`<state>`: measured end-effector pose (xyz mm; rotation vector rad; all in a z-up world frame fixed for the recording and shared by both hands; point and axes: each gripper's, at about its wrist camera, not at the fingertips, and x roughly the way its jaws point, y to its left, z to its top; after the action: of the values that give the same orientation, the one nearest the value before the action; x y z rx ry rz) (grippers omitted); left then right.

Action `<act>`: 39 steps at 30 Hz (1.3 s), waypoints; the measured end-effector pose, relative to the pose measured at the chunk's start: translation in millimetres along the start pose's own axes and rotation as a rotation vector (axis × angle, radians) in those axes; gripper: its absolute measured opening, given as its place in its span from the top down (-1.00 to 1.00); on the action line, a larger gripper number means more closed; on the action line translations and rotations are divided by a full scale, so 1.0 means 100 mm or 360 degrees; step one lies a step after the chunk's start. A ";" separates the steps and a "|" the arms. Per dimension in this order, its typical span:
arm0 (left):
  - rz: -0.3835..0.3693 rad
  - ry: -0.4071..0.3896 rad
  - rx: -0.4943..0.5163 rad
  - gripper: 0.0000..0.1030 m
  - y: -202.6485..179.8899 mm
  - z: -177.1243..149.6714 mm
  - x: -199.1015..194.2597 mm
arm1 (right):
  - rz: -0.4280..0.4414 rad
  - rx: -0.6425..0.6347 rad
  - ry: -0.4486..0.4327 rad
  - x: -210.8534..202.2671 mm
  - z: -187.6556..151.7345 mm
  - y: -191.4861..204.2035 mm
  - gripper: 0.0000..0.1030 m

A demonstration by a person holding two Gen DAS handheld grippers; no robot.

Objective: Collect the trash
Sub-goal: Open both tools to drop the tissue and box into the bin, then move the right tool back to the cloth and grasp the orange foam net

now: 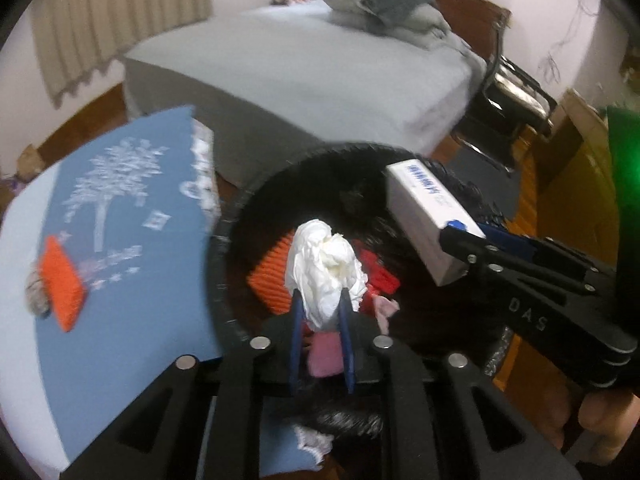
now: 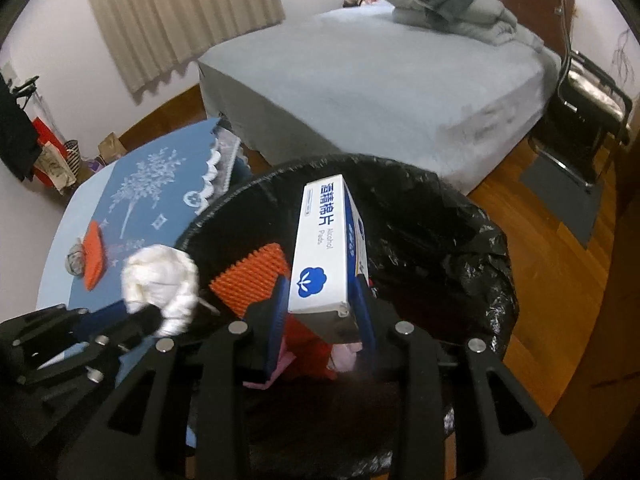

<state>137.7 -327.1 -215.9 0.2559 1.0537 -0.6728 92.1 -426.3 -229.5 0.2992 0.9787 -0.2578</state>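
Left wrist view: left gripper (image 1: 322, 300) pinches a crumpled tissue (image 1: 326, 266), light and squashy, over the black-lined bin (image 1: 224, 240). Beside it, the right gripper (image 2: 320, 304) clamps the stiff, light alcohol-pads box (image 2: 324, 248) at its lower end above the same bin.

A table (image 2: 72, 224) is wearing a blue cloth (image 1: 132, 216) with a white tree print and a lace edge, lying at about nine o'clock from the bin (image 2: 492, 248). An orange ridged piece (image 1: 62, 284) is resting directly on the cloth, touching a small greyish object (image 1: 36, 292) at its nine o'clock. The black-lined bin is sitting on the wooden floor (image 2: 552, 300); a grey bed (image 2: 380, 80) is standing at twelve o'clock.
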 end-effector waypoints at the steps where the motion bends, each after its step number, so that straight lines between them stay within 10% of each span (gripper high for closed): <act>1: 0.0025 0.0024 0.0025 0.46 -0.02 0.01 0.09 | -0.0014 0.0013 0.0005 0.02 0.00 -0.02 0.25; 3: 0.0048 0.0053 0.0059 0.38 -0.03 0.00 0.18 | -0.0039 0.0062 0.0000 0.04 -0.01 -0.09 -0.06; 15: 0.0159 0.0063 -0.0105 0.11 0.66 -0.33 -0.04 | -0.0009 0.0094 0.0016 -0.09 -0.25 0.02 -0.01; 39: 0.0597 -0.0173 -0.0575 -0.07 3.01 -1.04 -1.16 | 0.0374 -0.0418 0.0045 0.29 -0.03 2.69 -0.01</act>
<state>213.4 3.4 -201.6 0.0961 0.9697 -0.1513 198.1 -177.4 -220.1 0.1752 0.9833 0.0899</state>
